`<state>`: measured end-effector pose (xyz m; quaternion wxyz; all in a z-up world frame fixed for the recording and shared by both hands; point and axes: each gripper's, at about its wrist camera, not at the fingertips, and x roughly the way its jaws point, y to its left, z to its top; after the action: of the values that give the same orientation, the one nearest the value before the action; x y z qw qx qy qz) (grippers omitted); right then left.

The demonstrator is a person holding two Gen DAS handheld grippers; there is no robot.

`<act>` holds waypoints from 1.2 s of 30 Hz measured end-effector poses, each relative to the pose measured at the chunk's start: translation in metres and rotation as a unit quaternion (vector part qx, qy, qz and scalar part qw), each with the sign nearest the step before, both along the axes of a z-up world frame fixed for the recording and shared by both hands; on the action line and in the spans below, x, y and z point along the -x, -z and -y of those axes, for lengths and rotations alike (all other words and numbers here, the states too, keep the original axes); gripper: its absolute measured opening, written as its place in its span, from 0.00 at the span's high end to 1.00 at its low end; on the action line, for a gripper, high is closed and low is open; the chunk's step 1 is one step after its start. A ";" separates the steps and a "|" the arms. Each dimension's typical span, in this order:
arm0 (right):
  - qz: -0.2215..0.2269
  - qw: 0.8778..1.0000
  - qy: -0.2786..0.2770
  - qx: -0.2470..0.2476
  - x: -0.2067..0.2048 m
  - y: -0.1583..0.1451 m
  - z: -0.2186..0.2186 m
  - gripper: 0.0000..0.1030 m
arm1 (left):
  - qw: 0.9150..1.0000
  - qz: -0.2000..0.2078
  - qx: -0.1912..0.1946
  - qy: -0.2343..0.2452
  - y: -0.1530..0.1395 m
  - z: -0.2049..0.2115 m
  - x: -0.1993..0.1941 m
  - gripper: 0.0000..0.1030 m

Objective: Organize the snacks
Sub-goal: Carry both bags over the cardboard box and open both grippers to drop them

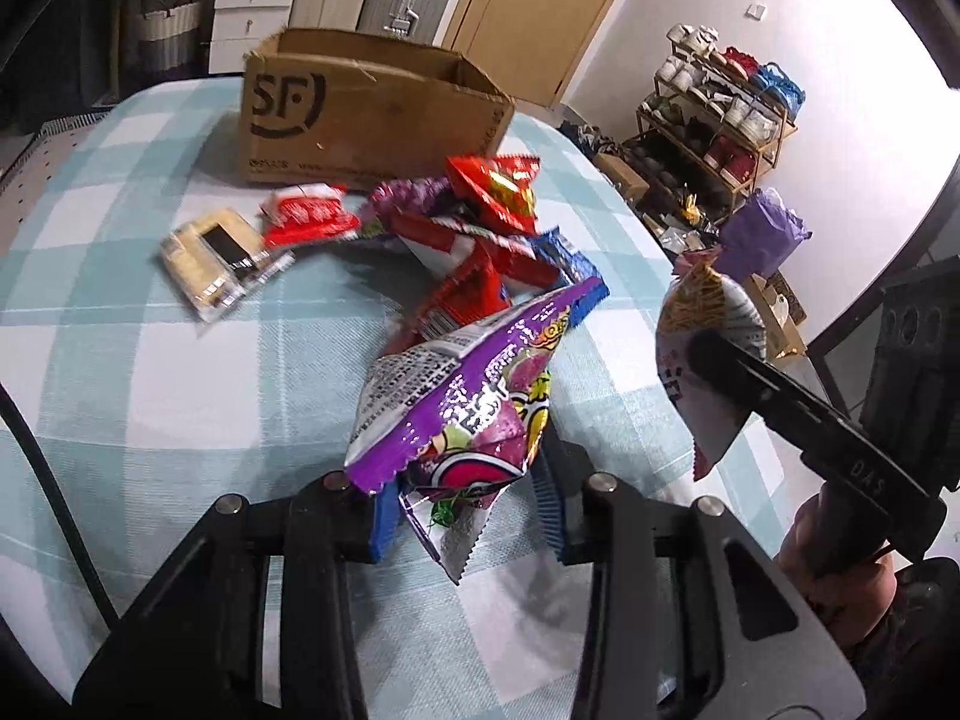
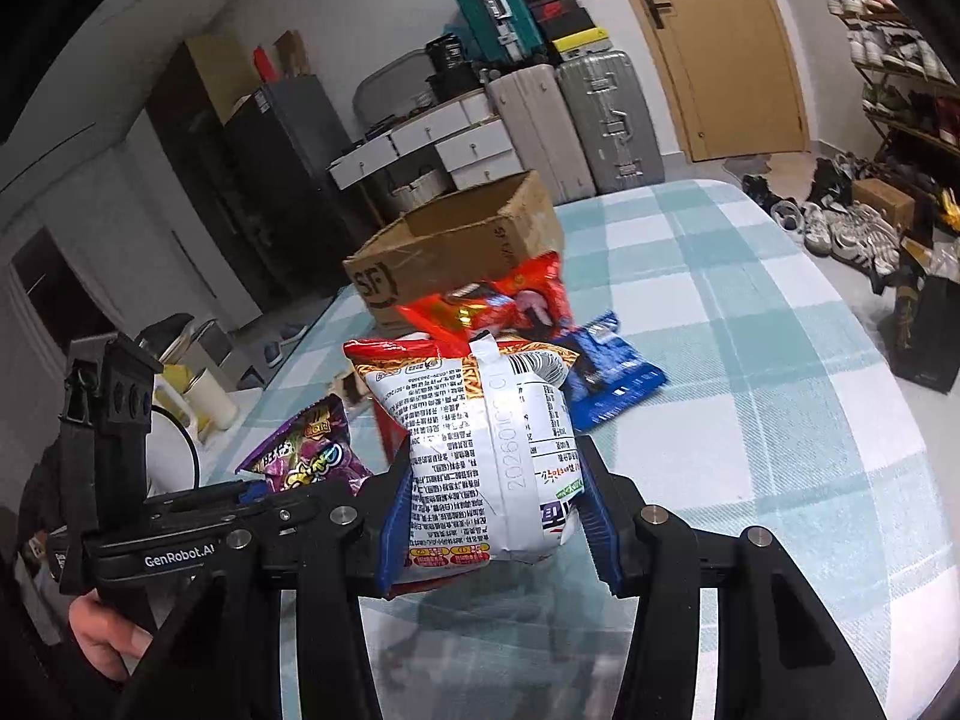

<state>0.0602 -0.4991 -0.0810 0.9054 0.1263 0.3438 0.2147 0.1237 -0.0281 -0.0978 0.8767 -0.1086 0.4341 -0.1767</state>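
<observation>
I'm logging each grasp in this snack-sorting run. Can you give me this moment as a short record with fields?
left gripper: shut on the purple snack bag, lifted off the cloth
right gripper: shut on the white snack bag
cardboard box: open top, at the far side of the checked tablecloth; inside not visible
snack pile: red, purple and blue packets heaped in front of the box
cracker pack: clear wrapper, lying apart, left of the pile
hands: each grips a gripper's handle

The cardboard box (image 2: 456, 252) interior is hidden; the red packets (image 1: 480, 222) are blurred.
</observation>
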 end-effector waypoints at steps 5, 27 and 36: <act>0.016 1.000 -0.026 0.007 -0.005 -0.015 -0.018 0.52 | 1.000 0.011 -0.003 -0.012 -0.021 -0.020 0.003 0.67; 0.051 0.996 -0.072 0.008 -0.100 -0.088 -0.061 0.52 | 0.997 0.058 -0.041 -0.025 -0.119 -0.053 -0.082 0.67; 0.053 0.996 -0.077 0.002 -0.158 -0.115 -0.073 0.52 | 0.996 0.057 -0.057 -0.028 -0.148 -0.049 -0.144 0.67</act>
<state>0.2183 -0.4266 0.0336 0.9033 0.0862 0.3047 0.2893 0.2682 0.0208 0.0498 0.9093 -0.0599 0.3896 -0.1333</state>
